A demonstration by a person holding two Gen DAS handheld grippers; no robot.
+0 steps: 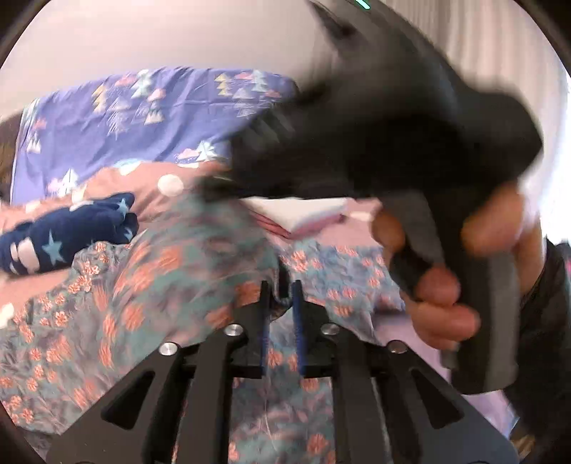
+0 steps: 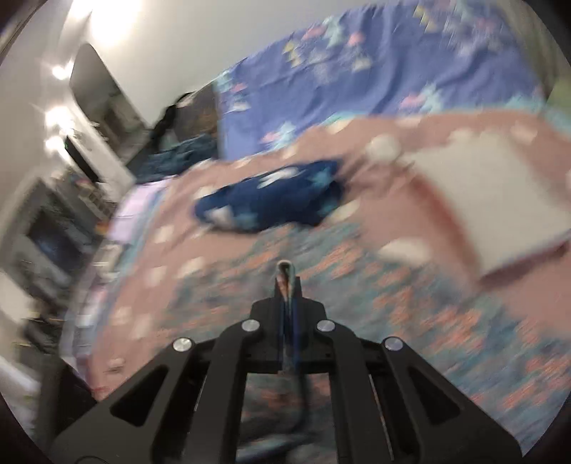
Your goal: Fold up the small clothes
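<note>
Floral fabric, teal with orange-pink blossoms [image 1: 150,285], spread over the near part of the bed, rumpled and lifted at two spots. Pinched in the left tongs [image 1: 282,296], jaws narrowed to a slim gap with a fold of that cloth caught between the blue-lined fingers [image 1: 299,321]. Pinched likewise in the right tongs [image 2: 287,285], jaws pressed almost together, a thin ridge of the same floral garment standing up between them. Seen from the left wrist view, right tongs body [image 1: 392,125] large, black and blurred at upper right, gripped by a bare right hand [image 1: 439,285] with a dark sleeve behind.

Farther back on the bed, a pink cover with white dots [image 1: 150,182] under everything. Resting on it at far left, a crumpled navy garment with pale blue stars [image 1: 71,232], just beyond the floral cloth's edge. Farther right, a folded white and pink piece [image 1: 303,214], flat, near the floral fabric; touching or apart, cannot tell. Beyond both, a purple sheet printed with small trees and clouds [image 1: 142,117], against a plain pale wall [image 1: 160,32].

Right wrist view heavily blurred: navy garment [image 2: 271,200] mid-frame, white folded piece [image 2: 499,200] at right, dim furniture [image 2: 53,232] off the bed's left side, detail unreadable.
</note>
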